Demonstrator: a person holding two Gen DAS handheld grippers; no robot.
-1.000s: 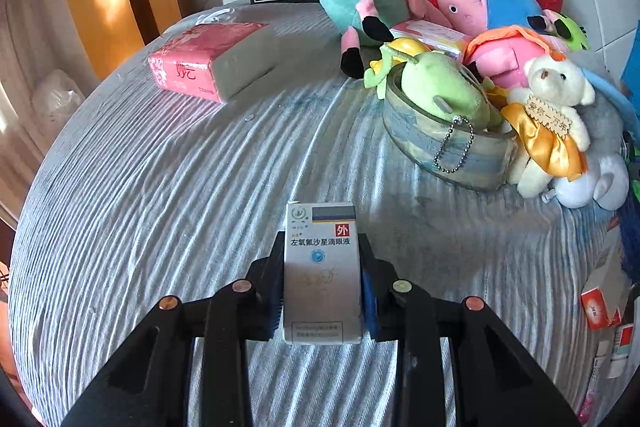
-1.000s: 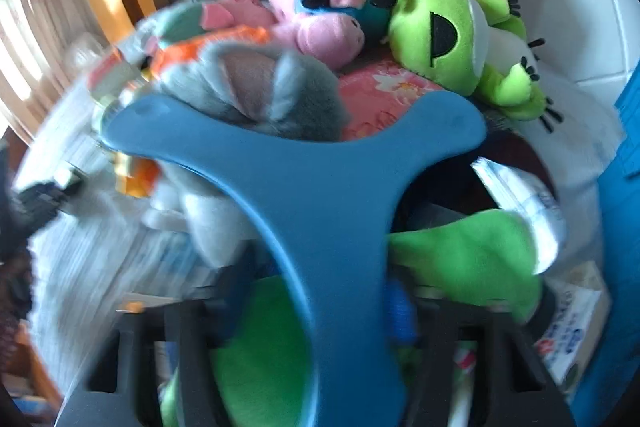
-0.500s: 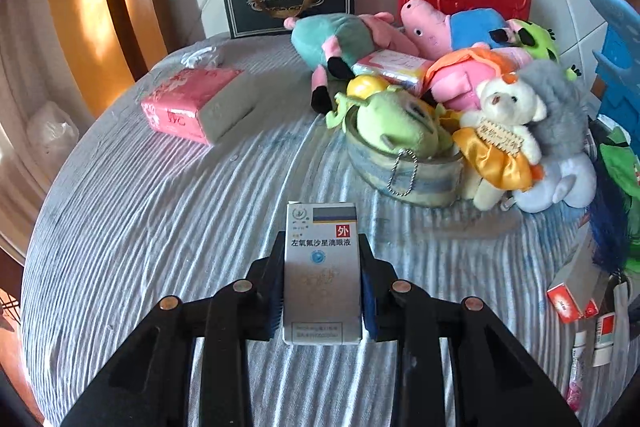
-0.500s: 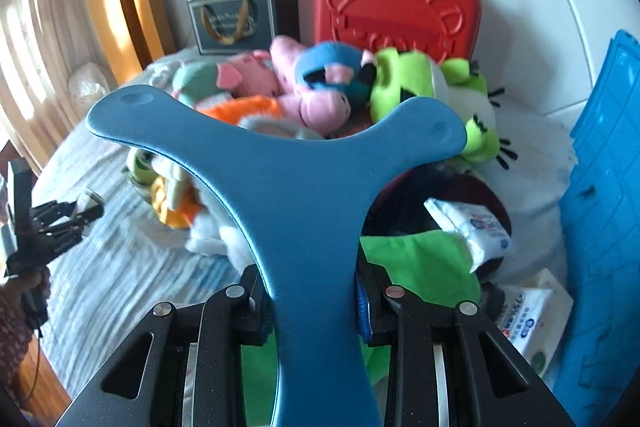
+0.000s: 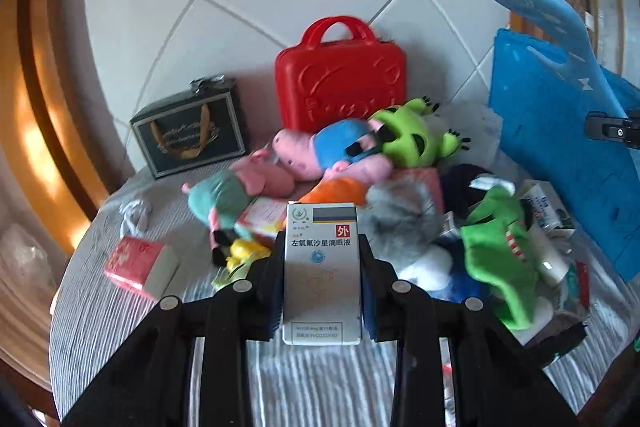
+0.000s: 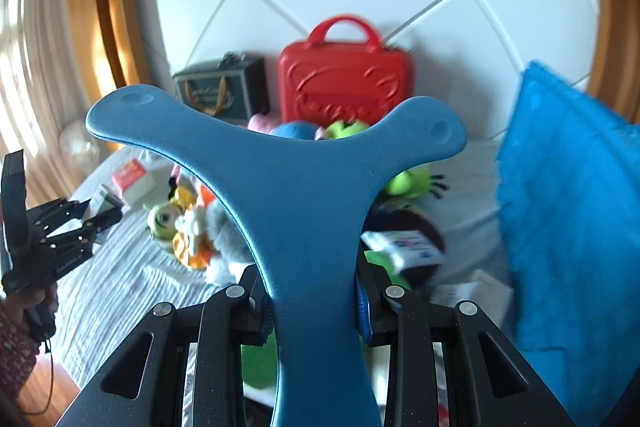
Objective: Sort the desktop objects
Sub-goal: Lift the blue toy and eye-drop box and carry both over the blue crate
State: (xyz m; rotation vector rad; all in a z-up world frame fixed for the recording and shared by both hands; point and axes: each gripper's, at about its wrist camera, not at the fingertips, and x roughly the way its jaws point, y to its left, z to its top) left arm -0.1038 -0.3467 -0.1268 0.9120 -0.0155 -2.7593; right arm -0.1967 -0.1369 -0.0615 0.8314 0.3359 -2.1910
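1. White eye-drop box sat clamped upright betw. the left gripper pads, held above the striped tablecloth.
2. Blue three-armed foam toy was pinched by its stem in the right gripper, jaws closed tight on it, two arms spreading up and outward; same toy showed at top right in left wrist view.
3. Behind the box lay a pile of soft toys: pink pig w/ blue top, lime-green frog, grey furry toy, green crocodile.
4. Red toy suitcase stood at the wall behind the pile, dark gift bag just left of it.
5. Pink tissue pack lay apart on the cloth, left of the toys.
6. Blue plastic basket stood at right, small cartons beside its base.
7. Person's hand gripped the left tool's handle, patterned sleeve below it.
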